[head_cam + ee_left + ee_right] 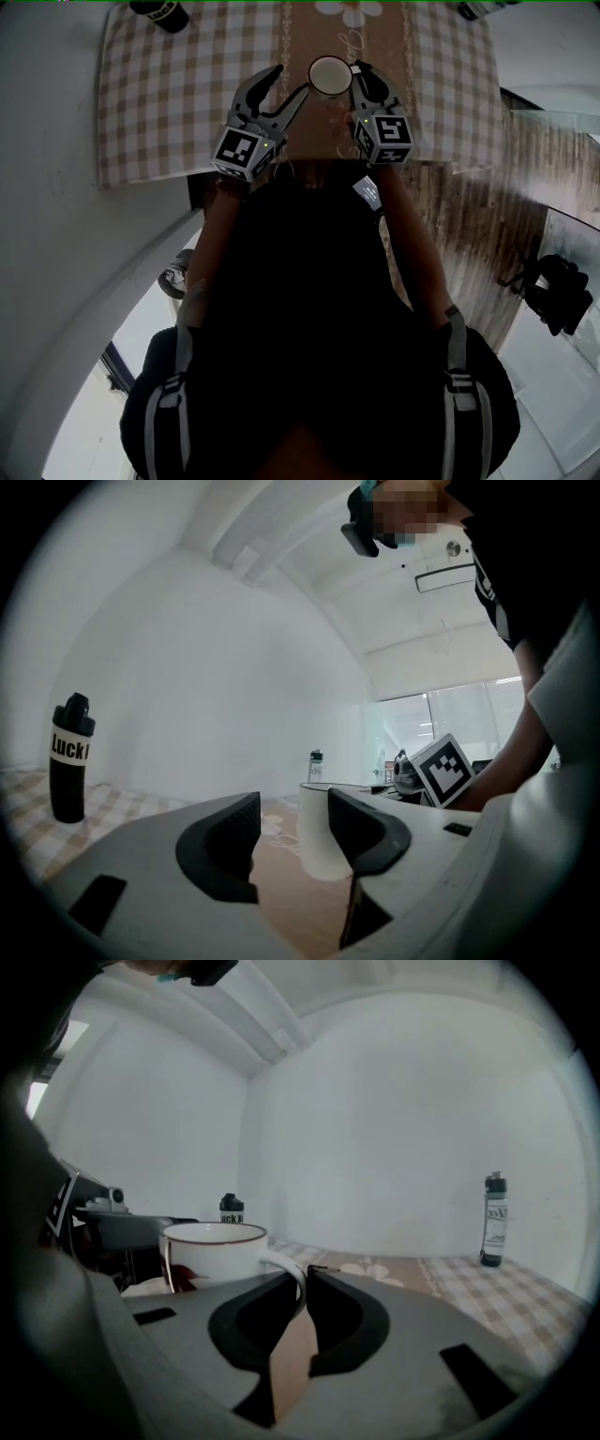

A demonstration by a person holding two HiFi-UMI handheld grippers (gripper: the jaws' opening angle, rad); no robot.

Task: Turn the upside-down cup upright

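Observation:
A white cup (329, 76) with a dark rim stands upright on the checked tablecloth (169, 103), its mouth open to the head view. My right gripper (360, 79) is at the cup's right side, shut on the cup's handle (292, 1277); in the right gripper view the thin white loop sits pinched between the two pads of this gripper (307, 1290). My left gripper (289, 86) is just left of the cup with its jaws apart. In the left gripper view the cup (317, 841) stands beyond this gripper (292, 825), partly hidden by the right-hand jaw, and no pad presses on it.
A black bottle (159, 14) stands at the table's far left corner, also in the left gripper view (70, 758). A slim bottle (494, 1220) stands at the far right. The table's near edge runs just under both grippers. Wooden floor (487, 216) lies to the right.

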